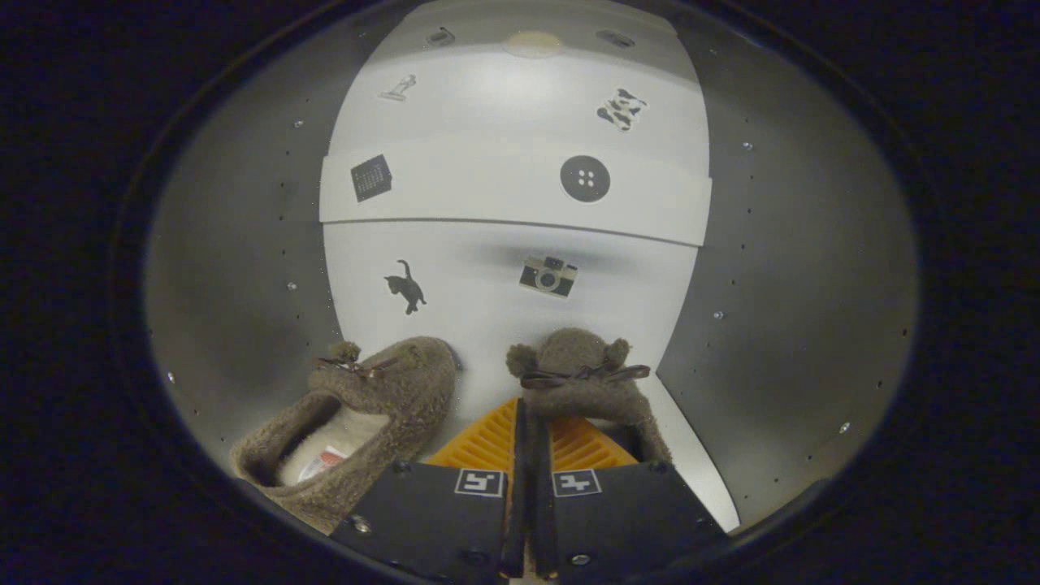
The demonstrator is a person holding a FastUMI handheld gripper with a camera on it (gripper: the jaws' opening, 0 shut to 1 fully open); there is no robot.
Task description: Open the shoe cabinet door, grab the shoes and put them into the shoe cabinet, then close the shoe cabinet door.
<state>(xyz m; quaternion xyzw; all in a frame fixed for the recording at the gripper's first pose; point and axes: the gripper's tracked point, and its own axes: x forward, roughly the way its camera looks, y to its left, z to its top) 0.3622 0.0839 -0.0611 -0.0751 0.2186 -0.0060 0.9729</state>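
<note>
the right slipper (581, 378) is half hidden behind the gripper (532, 426), whose fingers sit nearly closed together; whether they pinch its edge cannot be told. the left slipper (357, 422) has its heel cut off by the gripper body. the label inside it is too small to make out.

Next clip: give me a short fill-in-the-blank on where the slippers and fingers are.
1. Two fuzzy brown slippers lie inside the white shoe ____.
2. The gripper fingers are nearly ____, pinching the right slipper.
3. The cat sticker sits beside a ____ sticker.

Missing: cabinet; closed; camera
</note>
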